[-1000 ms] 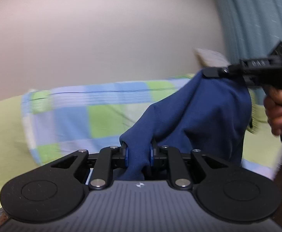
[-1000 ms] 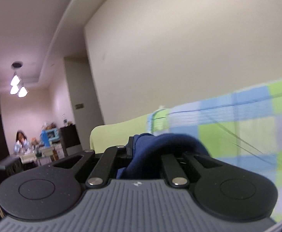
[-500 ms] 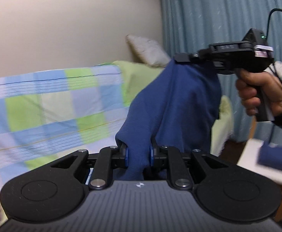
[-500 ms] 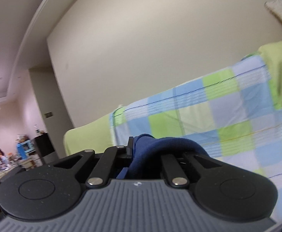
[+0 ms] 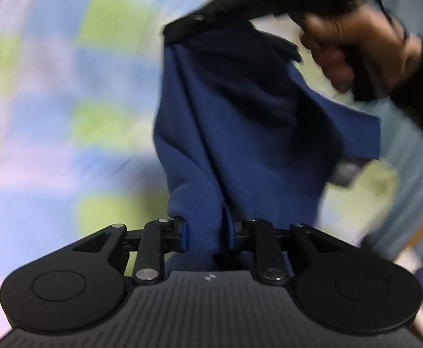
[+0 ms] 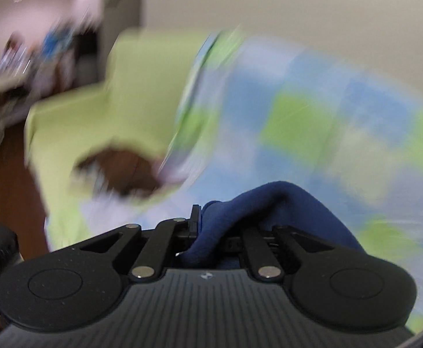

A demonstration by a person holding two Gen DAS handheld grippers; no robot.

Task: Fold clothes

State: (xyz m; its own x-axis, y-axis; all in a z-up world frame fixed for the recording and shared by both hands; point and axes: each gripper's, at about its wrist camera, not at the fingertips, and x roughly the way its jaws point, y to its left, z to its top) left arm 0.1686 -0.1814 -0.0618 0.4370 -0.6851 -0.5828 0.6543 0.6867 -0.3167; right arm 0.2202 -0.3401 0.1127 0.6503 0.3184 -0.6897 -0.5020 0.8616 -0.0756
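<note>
Dark-blue fleece garment [image 5: 240,121] hangs between left gripper [image 5: 205,229] and, above it, right gripper [image 6: 211,229], each clamped on an edge, likely for aligning a fold over the checked blue-green blanket [image 6: 313,110].

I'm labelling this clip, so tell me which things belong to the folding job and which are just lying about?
Job: blue garment, left tool, right tool, both shut on it.
Lying about: checked blanket, green cover, curtain.
</note>
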